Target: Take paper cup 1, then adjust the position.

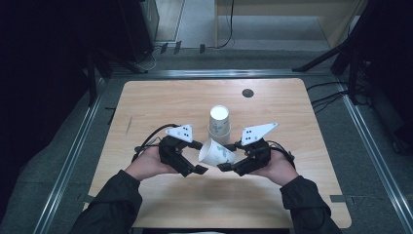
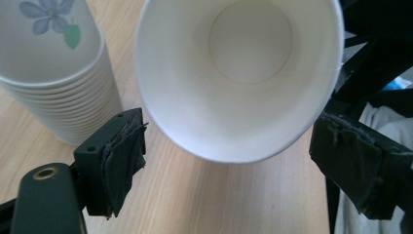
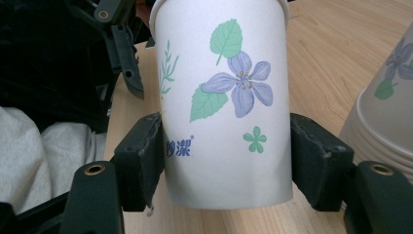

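A pale wooden bench with rounded corners (image 1: 160,102) carries a stack of white paper cups printed with blue flowers (image 1: 219,124), standing mouth-down near its centre. A small dark round grommet (image 1: 248,92) sits in the bench top toward the far edge, well apart from the stack.

Just in front of the stack, a single white paper cup with blue flower and green leaf print (image 1: 216,153) is held tipped on its side, its open mouth facing the person's left. The right gripper (image 1: 229,158) holds it: in the right gripper view the black padded fingers (image 3: 141,161) press against both sides of the cup's lower body, close to its base — closed on the cup, with contact visible at each side.

The left gripper (image 1: 198,157) sits just beside the cup's mouth. In the left gripper view its fingers (image 2: 119,161) stand wide apart, one on either side of the cup's rim and below it, with no contact seen — open. The same view looks straight into the cup's white interior to its round bottom, with the stack at upper left.

Both hands — the left hand (image 1: 146,165) and the right hand (image 1: 280,168) — emerge from dark sleeves (image 1: 114,202) at the near edge. A grey three-cornered plate (image 1: 180,132) tops each gripper.
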The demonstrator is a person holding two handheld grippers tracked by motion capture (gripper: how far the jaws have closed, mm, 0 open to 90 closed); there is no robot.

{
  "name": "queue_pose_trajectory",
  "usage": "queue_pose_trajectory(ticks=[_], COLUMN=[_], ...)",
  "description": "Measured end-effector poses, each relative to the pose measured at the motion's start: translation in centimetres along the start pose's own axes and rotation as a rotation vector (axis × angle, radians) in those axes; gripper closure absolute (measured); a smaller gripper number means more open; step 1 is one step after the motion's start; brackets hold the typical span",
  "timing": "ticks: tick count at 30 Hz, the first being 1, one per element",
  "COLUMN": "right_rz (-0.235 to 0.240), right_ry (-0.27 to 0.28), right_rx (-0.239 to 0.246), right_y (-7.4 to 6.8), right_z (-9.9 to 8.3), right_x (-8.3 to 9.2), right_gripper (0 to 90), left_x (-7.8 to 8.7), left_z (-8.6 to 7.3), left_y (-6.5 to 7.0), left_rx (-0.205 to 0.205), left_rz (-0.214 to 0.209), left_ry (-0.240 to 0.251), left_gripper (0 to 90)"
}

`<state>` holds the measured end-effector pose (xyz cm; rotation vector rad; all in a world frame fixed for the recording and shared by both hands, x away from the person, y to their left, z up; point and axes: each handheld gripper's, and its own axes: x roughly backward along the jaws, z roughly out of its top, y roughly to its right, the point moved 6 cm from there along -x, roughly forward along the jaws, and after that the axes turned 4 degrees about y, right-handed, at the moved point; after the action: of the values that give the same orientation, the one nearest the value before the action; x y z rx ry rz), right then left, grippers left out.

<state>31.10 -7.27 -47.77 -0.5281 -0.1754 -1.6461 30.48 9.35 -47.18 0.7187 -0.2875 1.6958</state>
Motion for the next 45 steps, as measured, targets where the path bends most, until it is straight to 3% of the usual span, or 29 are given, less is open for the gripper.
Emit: queue_pose_trajectory(ticks=[2,8,16,43,45], right_rz=[0.007,0.024,0.039,0.054,0.058], right_ry=[0.001,0.001,-0.002,-0.03,-0.032], right_rx=[-0.006,-0.005,-0.014,-0.009,-0.009], right_y=[-0.1,-0.2,-0.4,-0.6,-0.6], right_z=[0.0,0.0,0.0,-0.3,-0.4], right_x=[0.0,-0.4,-0.7,-1.2,-1.3], right_gripper=[33.9,33.8,34.0,34.0,32.1], left_x=[-0.1,0.1,0.2,0.6,0.6], left_z=[0.2,0.9,1.0,0.9,1.0], left_y=[0.1,0.0,0.0,0.3,0.4], left_rx=[-0.003,0.043,0.053,0.017,-0.001], left_rz=[0.006,-0.019,-0.027,-0.034,-0.024], left_ry=[0.019,0.101,0.132,0.116,0.105], left_gripper=[13.4,15.2,20.7,28.3,28.4])
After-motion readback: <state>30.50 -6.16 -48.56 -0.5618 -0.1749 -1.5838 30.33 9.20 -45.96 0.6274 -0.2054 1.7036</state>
